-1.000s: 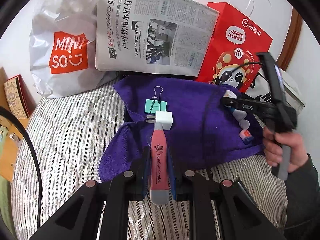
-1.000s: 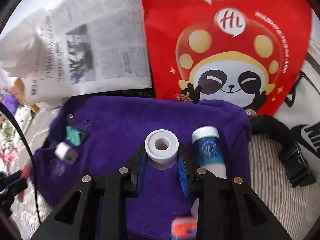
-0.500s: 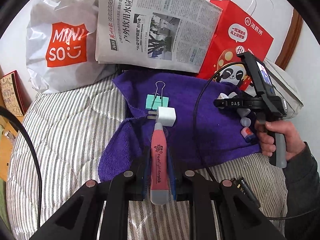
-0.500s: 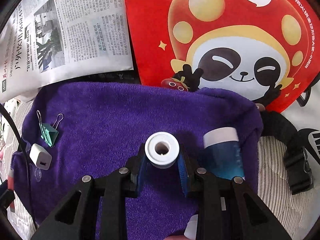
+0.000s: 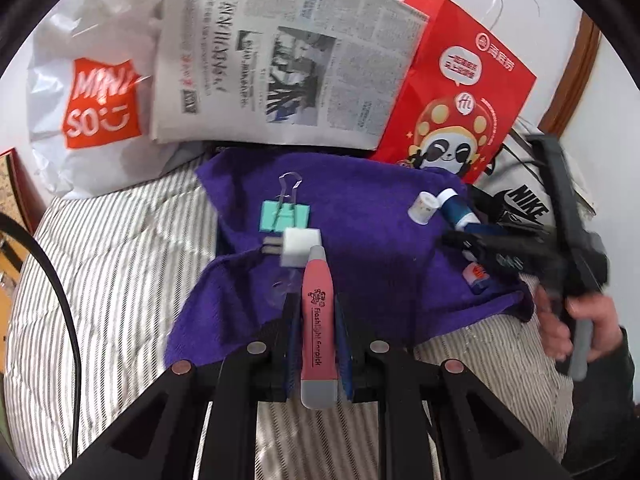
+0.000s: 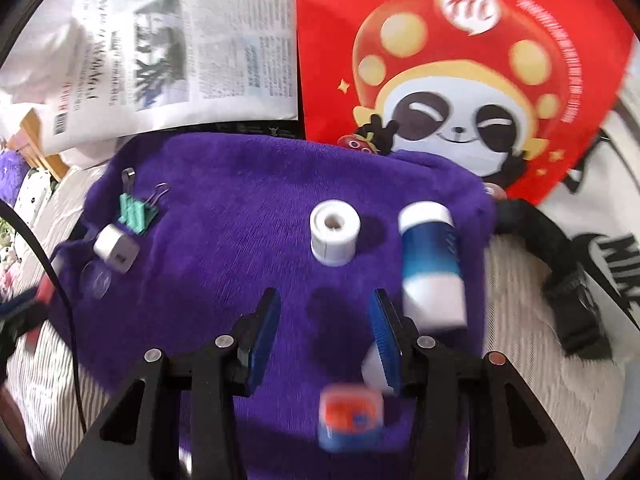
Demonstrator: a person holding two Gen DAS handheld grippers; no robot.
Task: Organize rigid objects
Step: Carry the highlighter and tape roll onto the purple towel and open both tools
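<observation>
My left gripper (image 5: 316, 300) is shut on a pink flashlight earpick (image 5: 317, 344), whose tip reaches a white charger cube (image 5: 300, 248) beside a green binder clip (image 5: 285, 216) on the purple towel (image 5: 360, 184). My right gripper (image 6: 324, 312) hangs over the towel (image 6: 224, 208) with its jaws opening and nothing between the blue pads. A white spool (image 6: 335, 232) stands upright just ahead of them. A blue-and-white bottle (image 6: 430, 264) lies to its right. Below the pads, blurred, lies a small orange-and-blue item (image 6: 350, 416).
A red panda bag (image 6: 460, 60), a newspaper (image 5: 280, 64) and a white Miniso bag (image 5: 92, 92) stand behind the towel. A Nike bag (image 5: 528, 204) and a black strap (image 6: 560, 264) lie at the right. Striped bedding (image 5: 112, 272) surrounds the towel. A hand (image 5: 576, 320) holds the right gripper.
The right gripper has let go of the white spool and drawn back, leaving it upright on the towel. The left gripper still holds the pink earpick in about the same place.
</observation>
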